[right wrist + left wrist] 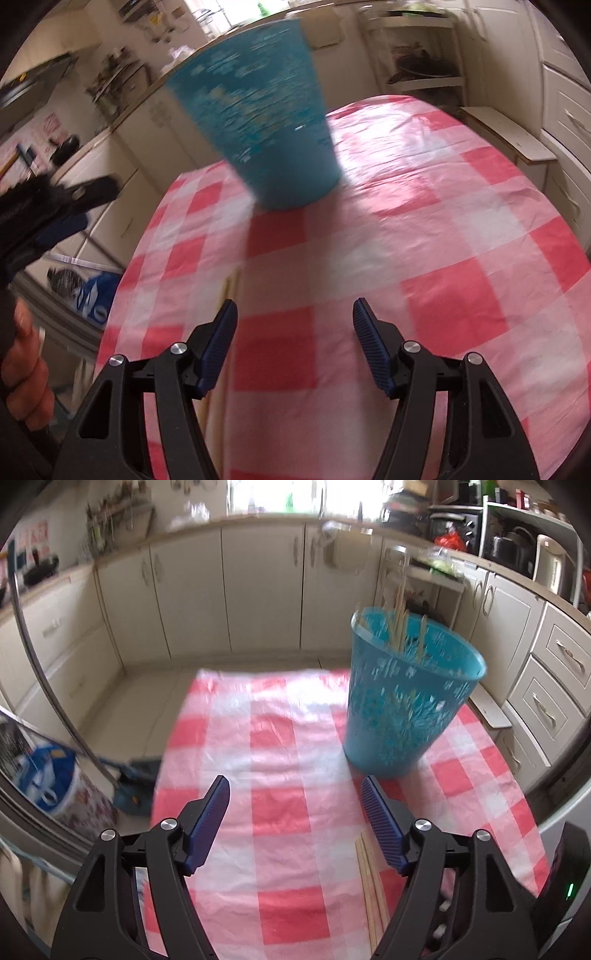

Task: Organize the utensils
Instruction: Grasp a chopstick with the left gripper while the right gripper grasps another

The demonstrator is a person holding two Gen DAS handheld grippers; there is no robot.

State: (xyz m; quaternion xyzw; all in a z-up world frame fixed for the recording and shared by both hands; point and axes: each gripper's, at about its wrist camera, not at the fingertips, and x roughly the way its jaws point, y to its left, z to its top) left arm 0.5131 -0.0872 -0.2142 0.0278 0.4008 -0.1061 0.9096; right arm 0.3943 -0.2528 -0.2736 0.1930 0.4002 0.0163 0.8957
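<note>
A blue perforated holder (402, 698) stands on the red-and-white checked tablecloth (280, 746), with several wooden chopsticks (400, 626) upright inside. More wooden chopsticks (371, 882) lie on the cloth by my left gripper's right finger. My left gripper (295, 786) is open and empty, above the cloth, short of the holder. In the right wrist view the holder (266, 122) is blurred, ahead and left. My right gripper (294, 308) is open and empty above the cloth (424, 229). The loose chopsticks (225, 291) lie under its left finger. The left gripper (55, 210) shows at the far left.
Cream kitchen cabinets (229, 590) surround the table. A blue-and-white bag (48, 779) and a dustpan (135, 790) sit on the floor to the left. A small white shelf unit (424, 55) stands beyond the table. A hand (22, 365) holds the left gripper's handle.
</note>
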